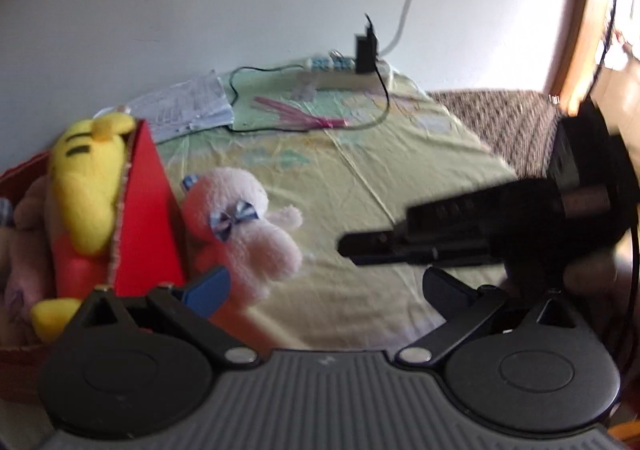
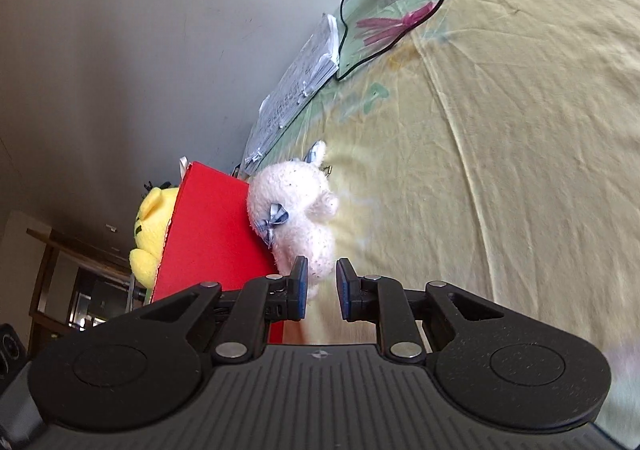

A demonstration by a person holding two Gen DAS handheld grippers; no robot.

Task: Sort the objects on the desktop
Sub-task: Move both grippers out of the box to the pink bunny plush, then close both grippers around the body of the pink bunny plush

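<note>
Leaning pink plush (image 2: 298, 222) against red box (image 2: 208, 234), printed papers (image 2: 304, 78) unreadable

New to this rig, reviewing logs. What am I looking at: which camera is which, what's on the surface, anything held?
No robot arm: a person carries a two-finger gripper in each hand, each with a fisheye camera looking along its fingers.

Left wrist view: the left gripper is wide open, empty; the black right gripper reaches in from the right.

Right wrist view (rotated): the right gripper is open, nothing clamped, just short of the fluffy white plush toy with a blue bow.

The toy lies on the yellow printed cloth against a red box holding a yellow plush.
</note>
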